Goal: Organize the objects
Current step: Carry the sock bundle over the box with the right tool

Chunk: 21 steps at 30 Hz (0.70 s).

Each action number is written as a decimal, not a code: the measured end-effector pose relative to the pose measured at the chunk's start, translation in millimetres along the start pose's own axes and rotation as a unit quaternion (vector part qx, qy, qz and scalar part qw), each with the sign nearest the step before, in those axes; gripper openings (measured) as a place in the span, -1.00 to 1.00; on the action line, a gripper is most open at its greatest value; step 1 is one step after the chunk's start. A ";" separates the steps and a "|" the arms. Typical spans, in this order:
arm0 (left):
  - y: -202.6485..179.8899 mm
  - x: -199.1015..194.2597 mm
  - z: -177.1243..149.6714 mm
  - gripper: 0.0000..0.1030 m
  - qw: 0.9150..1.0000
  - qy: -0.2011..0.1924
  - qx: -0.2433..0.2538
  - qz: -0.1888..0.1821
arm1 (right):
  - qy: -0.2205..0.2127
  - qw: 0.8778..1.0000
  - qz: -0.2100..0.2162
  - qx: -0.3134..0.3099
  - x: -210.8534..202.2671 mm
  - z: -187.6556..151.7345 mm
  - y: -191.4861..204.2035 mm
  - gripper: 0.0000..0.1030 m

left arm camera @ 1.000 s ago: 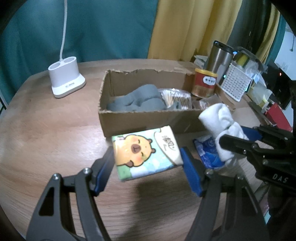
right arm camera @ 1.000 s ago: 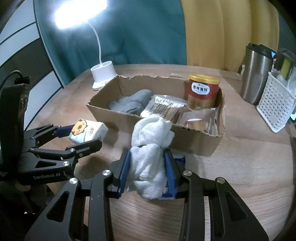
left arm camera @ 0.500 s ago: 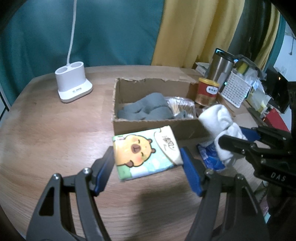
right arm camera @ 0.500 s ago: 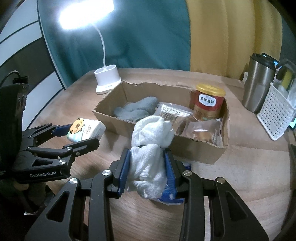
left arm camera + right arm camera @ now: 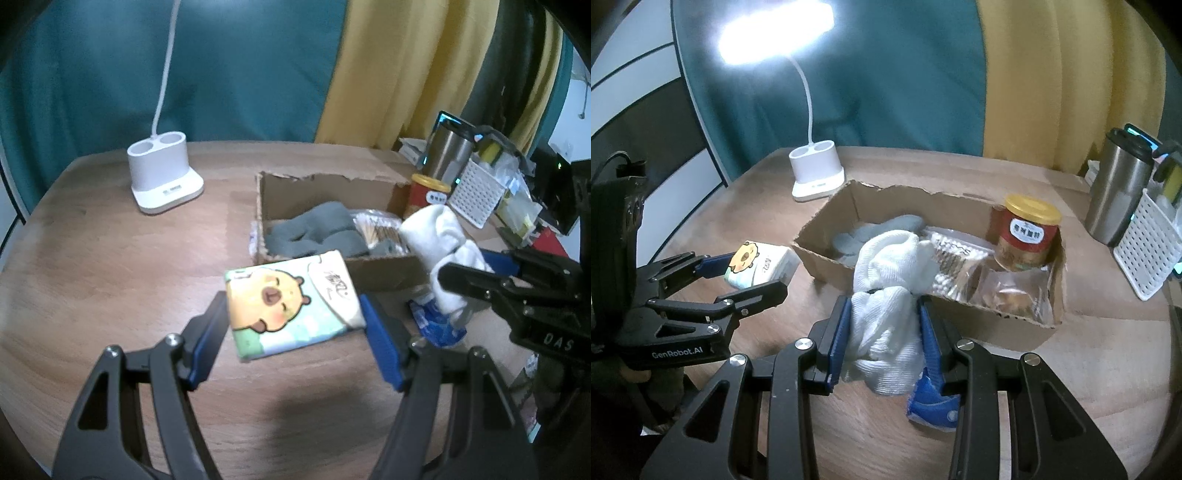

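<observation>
Holding two items above the table, I am clamping one tissue pack in the left gripper and one white cloth in the right gripper, both near the one cardboard box.

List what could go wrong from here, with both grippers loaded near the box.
1. The box already holds gray cloth, a swab bag, a snack packet and a jar; dropping the towel in may knock the jar.
2. The tissue pack is gripped only at its ends and tilts; it may slip.
3. The left gripper and right gripper are close and may collide.
</observation>
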State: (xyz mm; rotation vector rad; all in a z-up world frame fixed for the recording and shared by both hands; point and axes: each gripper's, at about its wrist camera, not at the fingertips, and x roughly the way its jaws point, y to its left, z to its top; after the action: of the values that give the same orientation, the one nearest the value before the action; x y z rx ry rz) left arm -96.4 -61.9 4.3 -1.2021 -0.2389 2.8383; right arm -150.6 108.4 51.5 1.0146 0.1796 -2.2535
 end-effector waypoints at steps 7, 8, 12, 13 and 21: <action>7.9 -0.4 5.1 0.39 1.000 -0.004 -0.003 0.000 | -0.002 1.000 0.002 -0.004 5.1 9.5 3.9 -0.25; 8.4 -0.4 5.4 0.39 1.000 -0.003 -0.004 0.000 | -0.001 1.000 0.002 -0.005 6.2 10.5 4.2 -0.25; 13.3 0.5 7.7 0.39 1.000 -0.006 -0.008 -0.001 | 0.000 1.000 0.005 -0.007 11.0 14.7 5.7 -0.25; 15.0 1.7 8.1 0.39 1.000 -0.005 -0.010 -0.001 | 0.000 1.000 0.005 -0.008 11.8 15.4 6.7 -0.25; 29.7 10.7 13.8 0.39 1.000 -0.001 -0.021 0.005 | 0.004 1.000 0.008 -0.016 23.0 27.5 13.1 -0.25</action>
State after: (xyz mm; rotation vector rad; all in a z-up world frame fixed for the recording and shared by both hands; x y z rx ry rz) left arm -113.4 -91.8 1.3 -1.2109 -0.2948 2.8567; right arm -170.9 76.3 55.9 1.0065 0.2089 -2.2251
